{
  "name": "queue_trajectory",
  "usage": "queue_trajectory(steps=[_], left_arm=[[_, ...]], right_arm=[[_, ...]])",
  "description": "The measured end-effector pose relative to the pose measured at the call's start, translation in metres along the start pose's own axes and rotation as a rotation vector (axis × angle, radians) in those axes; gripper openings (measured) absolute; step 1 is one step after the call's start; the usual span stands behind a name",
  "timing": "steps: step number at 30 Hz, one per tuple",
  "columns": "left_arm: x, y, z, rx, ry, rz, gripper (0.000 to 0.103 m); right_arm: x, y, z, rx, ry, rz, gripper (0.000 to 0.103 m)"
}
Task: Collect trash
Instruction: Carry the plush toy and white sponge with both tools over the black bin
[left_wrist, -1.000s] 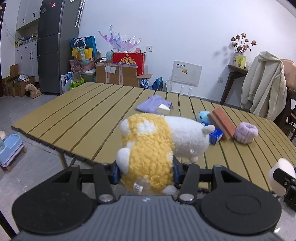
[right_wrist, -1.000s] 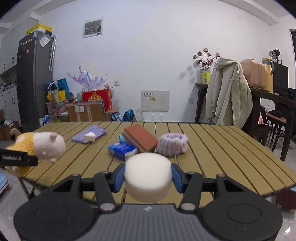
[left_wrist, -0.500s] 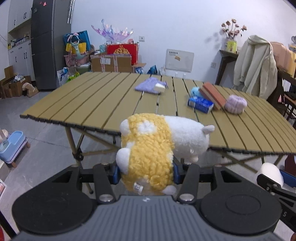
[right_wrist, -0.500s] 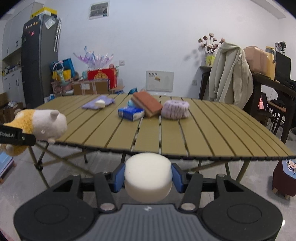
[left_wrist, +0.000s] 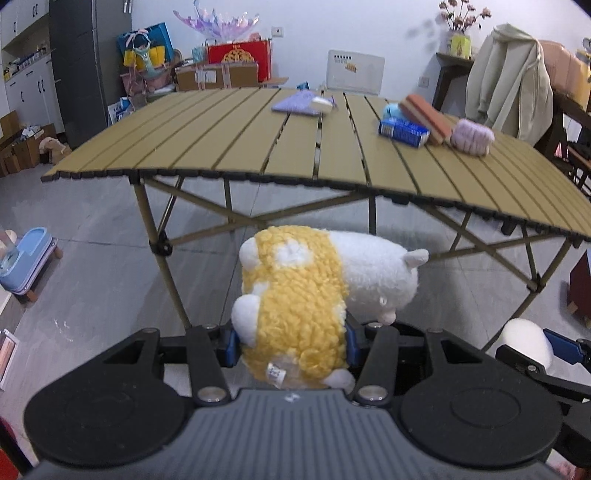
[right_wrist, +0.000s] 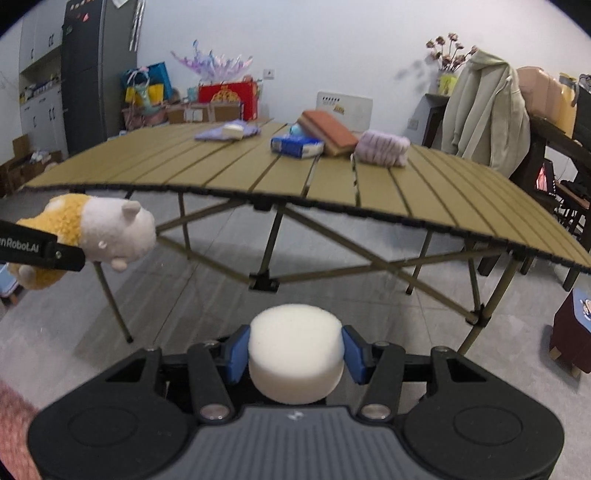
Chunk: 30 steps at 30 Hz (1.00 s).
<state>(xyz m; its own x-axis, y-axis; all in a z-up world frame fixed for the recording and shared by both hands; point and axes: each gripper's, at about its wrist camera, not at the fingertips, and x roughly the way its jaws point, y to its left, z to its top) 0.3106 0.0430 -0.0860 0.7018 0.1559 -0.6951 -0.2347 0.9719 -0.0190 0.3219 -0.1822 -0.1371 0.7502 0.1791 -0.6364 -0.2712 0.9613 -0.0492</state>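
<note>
Left gripper (left_wrist: 290, 345): clamped on yellow-and-white plush toy (left_wrist: 317, 291), off the table (above floor).
Right gripper (right_wrist: 294, 350): pinching white foam puck (right_wrist: 294, 356).
Slatted table (right_wrist: 424, 192): tissue pack (right_wrist: 297, 145), brown book (right_wrist: 327, 131), purple headband (right_wrist: 384, 147).

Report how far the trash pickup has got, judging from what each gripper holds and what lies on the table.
Done: nothing visibly binned; no bin in view.
In hand: the left gripper is shut on the plush toy; the right gripper is shut on the white foam puck, both off the table.
Left: purple cloth, blue packet, brown pad, pink band.
</note>
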Motion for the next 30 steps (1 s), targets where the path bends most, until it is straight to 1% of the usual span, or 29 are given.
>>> queue_trajectory(steps=[6, 15, 30], left_arm=[[0.007, -0.002, -0.020, 0.025, 0.048, -0.001, 0.051], [0.028, -0.007, -0.051, 0.065, 0.140, -0.008, 0.051], [0.065, -0.007, -0.077, 0.110, 0.250, -0.002, 0.051]], right_arm=[[0.001, 0.006, -0.018, -0.017, 0.046, 0.012, 0.052], [0.012, 0.008, -0.041, -0.032, 0.131, 0.033, 0.051], [0.034, 0.004, -0.078, -0.032, 0.264, 0.059, 0.051]])
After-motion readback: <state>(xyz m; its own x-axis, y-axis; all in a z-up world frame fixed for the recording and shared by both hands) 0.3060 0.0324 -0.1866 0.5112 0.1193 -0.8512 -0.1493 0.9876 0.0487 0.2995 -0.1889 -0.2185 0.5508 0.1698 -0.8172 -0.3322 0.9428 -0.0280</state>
